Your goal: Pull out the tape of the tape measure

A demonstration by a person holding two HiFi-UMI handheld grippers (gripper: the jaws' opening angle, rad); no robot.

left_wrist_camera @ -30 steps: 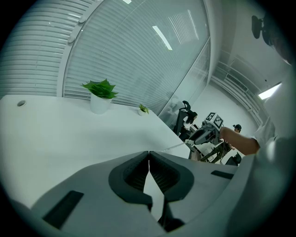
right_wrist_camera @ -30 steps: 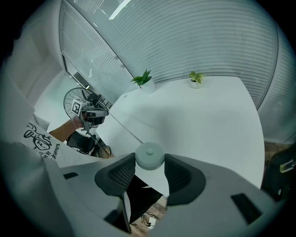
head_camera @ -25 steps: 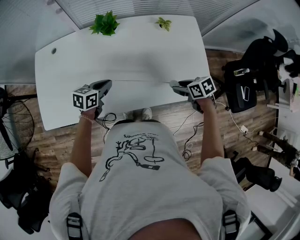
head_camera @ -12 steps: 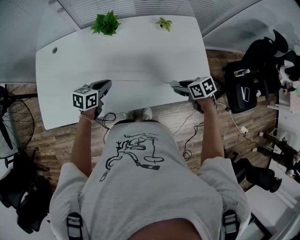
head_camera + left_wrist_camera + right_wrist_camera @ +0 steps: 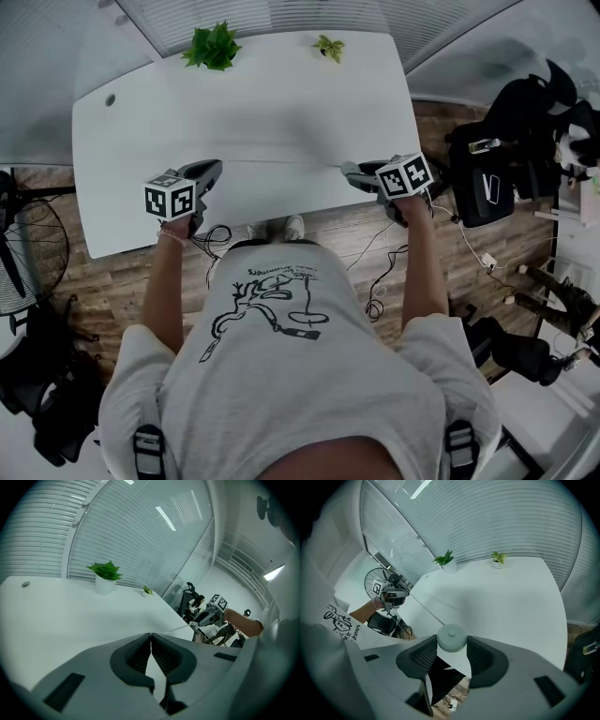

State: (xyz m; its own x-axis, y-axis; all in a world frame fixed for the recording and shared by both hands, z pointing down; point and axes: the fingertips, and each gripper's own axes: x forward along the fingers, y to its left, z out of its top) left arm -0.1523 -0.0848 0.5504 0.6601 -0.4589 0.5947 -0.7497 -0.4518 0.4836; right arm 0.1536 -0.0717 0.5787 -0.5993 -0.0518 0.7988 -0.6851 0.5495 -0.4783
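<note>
In the right gripper view, a round pale tape measure case (image 5: 451, 638) sits between the jaws of my right gripper (image 5: 451, 652), which is shut on it. A thin tape (image 5: 281, 162) runs taut just above the white table (image 5: 253, 103), from my right gripper (image 5: 348, 172) across to my left gripper (image 5: 218, 167). In the left gripper view the jaws of my left gripper (image 5: 151, 639) are pressed together on the tape's end. From there the tape (image 5: 176, 628) leads off towards the other gripper (image 5: 206, 617).
Two small potted plants (image 5: 211, 47) (image 5: 328, 47) stand at the table's far edge, and a cable hole (image 5: 109, 101) is at the far left. Both grippers hover near the table's front edge. A fan (image 5: 19, 246) stands on the floor to the left, black chairs (image 5: 525, 103) to the right, and cables (image 5: 380, 281) lie below.
</note>
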